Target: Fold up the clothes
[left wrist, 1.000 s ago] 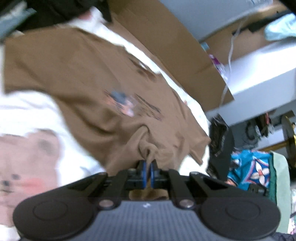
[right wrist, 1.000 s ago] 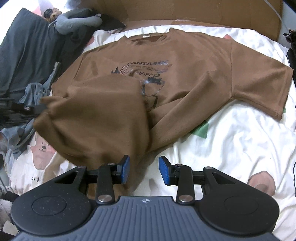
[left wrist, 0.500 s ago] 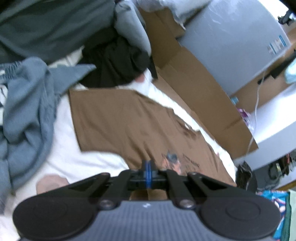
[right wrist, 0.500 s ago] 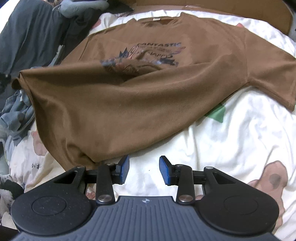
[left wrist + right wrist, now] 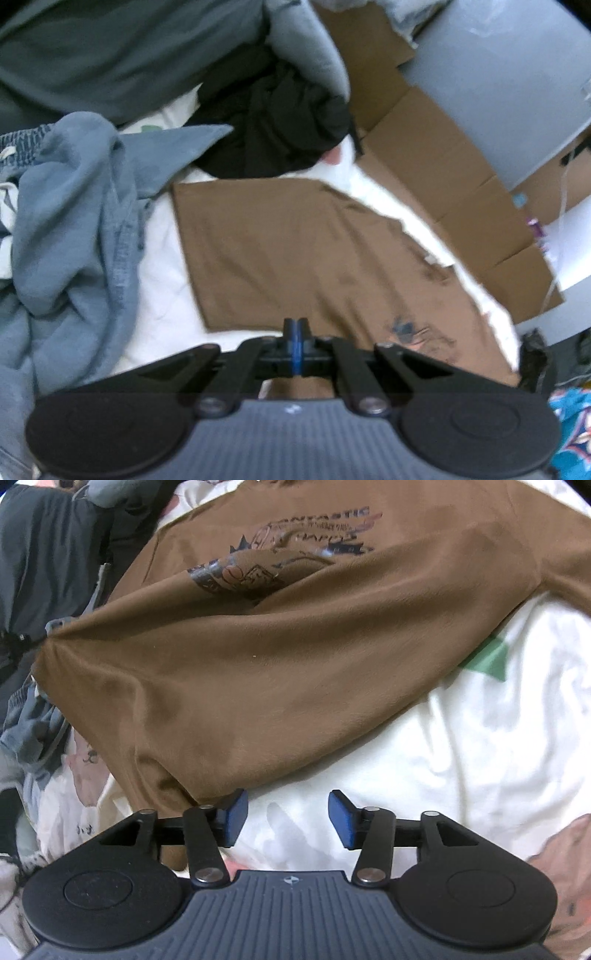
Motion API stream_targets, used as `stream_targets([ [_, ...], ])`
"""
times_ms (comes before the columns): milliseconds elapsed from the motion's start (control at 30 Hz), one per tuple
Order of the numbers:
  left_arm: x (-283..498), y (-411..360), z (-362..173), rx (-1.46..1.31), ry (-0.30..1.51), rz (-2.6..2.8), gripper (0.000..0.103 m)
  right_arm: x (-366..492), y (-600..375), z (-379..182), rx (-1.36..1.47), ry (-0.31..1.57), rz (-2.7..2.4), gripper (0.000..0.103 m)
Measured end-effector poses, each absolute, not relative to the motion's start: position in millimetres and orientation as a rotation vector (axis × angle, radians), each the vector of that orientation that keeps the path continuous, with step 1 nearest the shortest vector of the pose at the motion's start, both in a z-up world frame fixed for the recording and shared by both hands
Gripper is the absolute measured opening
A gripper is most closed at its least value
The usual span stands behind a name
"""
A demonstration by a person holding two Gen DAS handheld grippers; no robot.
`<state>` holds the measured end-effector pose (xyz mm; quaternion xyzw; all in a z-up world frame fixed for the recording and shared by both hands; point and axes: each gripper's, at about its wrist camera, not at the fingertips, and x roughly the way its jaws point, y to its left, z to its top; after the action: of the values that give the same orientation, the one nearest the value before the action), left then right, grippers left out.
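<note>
A brown T-shirt (image 5: 288,258) with a dark chest print lies on the bed, and its lower part is folded up over the print (image 5: 277,664). My left gripper (image 5: 295,328) is shut, with brown cloth running under its fingers. In the right wrist view the shirt is pulled to a taut point at the left edge (image 5: 48,635). My right gripper (image 5: 286,819) hovers just over the sheet at the shirt's near edge. Its jaws are opening and nothing is between the blue pads (image 5: 236,814); the left pad sits beside the cloth.
The white bed sheet (image 5: 480,757) carries cartoon prints. A blue-grey garment heap (image 5: 66,240) and a black garment (image 5: 280,122) lie close to the shirt on the left. Dark grey clothing (image 5: 44,554) is piled there too. Cardboard (image 5: 461,184) and a grey cabinet (image 5: 498,74) stand beyond the bed.
The left gripper carried its hold of the shirt sideways, and the bunched flap spread flat and taut. The right gripper sank closer to the sheet and its jaws widened.
</note>
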<state>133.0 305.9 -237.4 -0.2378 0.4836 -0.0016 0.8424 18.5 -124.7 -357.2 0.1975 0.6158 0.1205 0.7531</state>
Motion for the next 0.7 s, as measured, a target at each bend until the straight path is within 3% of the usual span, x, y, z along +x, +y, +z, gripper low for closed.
stream_targets([
  [233,107,297,-245,-0.468,1.096,-0.048,0.022,33,-114,-376,0.518,1.399,0.229,0.058],
  [400,77,265,-266,-0.488,1.200,-0.160,0.031,48,-114,-377,0.576,1.378,0.214,0.055],
  [433,71,256,-271,-0.488,1.218,-0.185,0.031,49,-116,-378,0.603,1.379,0.202,0.042],
  [467,67,246,-275,-0.481,1.234,-0.212,0.032,51,-118,-380,0.630,1.379,0.190,0.021],
  [533,59,227,-282,-0.467,1.261,-0.261,0.035,54,-119,-381,0.637,1.381,0.176,0.005],
  [700,49,194,-294,-0.433,1.304,-0.331,0.049,61,-116,-366,0.618,1.333,0.186,0.000],
])
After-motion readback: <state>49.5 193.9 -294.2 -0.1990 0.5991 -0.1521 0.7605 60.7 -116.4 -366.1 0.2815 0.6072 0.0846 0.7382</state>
